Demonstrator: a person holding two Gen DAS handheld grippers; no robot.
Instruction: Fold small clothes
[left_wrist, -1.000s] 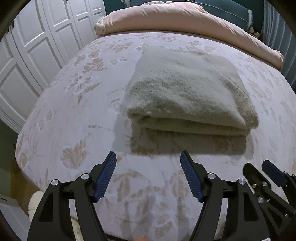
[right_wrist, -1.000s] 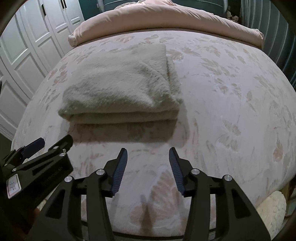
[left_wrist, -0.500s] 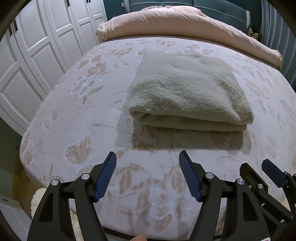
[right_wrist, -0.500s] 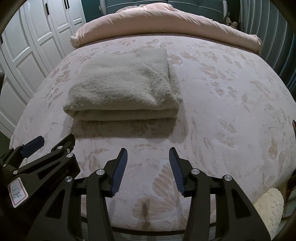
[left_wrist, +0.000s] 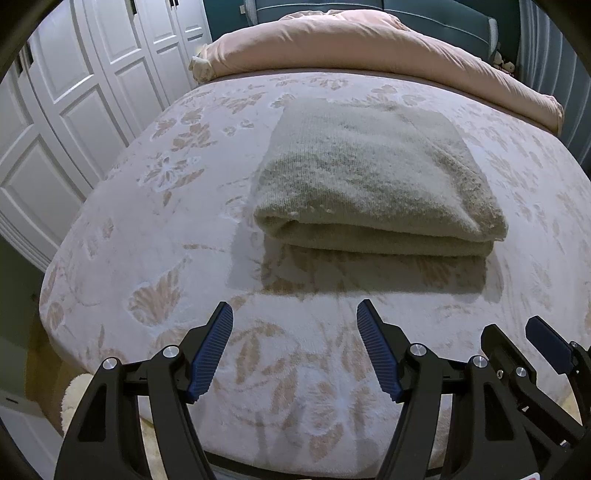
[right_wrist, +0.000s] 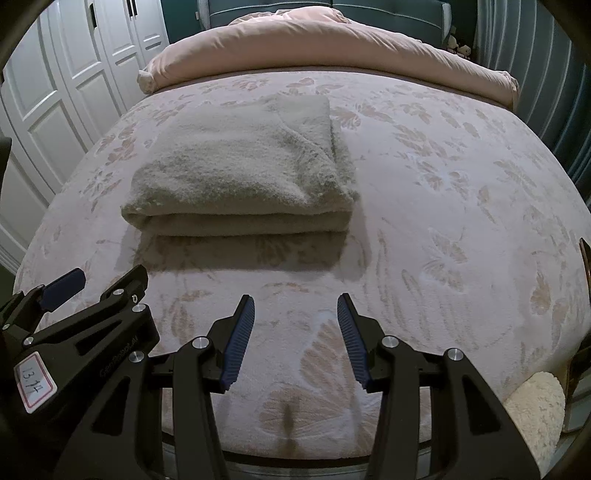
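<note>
a folded sweater (left_wrist: 373, 181), pale grey-green and fuzzy, is laid on a bed (left_wrist: 155, 236) covered by a pinkish spread with a leaf pattern. it is folded into a thick rectangle, with the rounded fold turned toward the cameras and its layers stacked one on another; a shadow is cast on the spread just in front of it.

the left gripper (left_wrist: 294, 350) is held over the near part of the bed, tilted downward, with its blue ribbed pads (left_wrist: 210, 354) spread wide and nothing between them. the sweater is seen beyond the fingertips, ahead and a little to the right of the gap, and it is not touched by either finger. only bare spread is framed by the jaws.

the right gripper (right_wrist: 295, 338) is held in the same manner, its jaws released but set narrower than those of the left, and nothing is gripped. in the right wrist view the sweater (right_wrist: 240, 170) is placed ahead and to the left of the gap, apart from the fingertips. the two grippers are kept side by side, each seen at the edge of the other's view.

a rolled pink quilt (left_wrist: 369, 48) is laid across the far end of the bed, well apart from the sweater. white panelled doors (left_wrist: 74, 103) are seen at the left.
</note>
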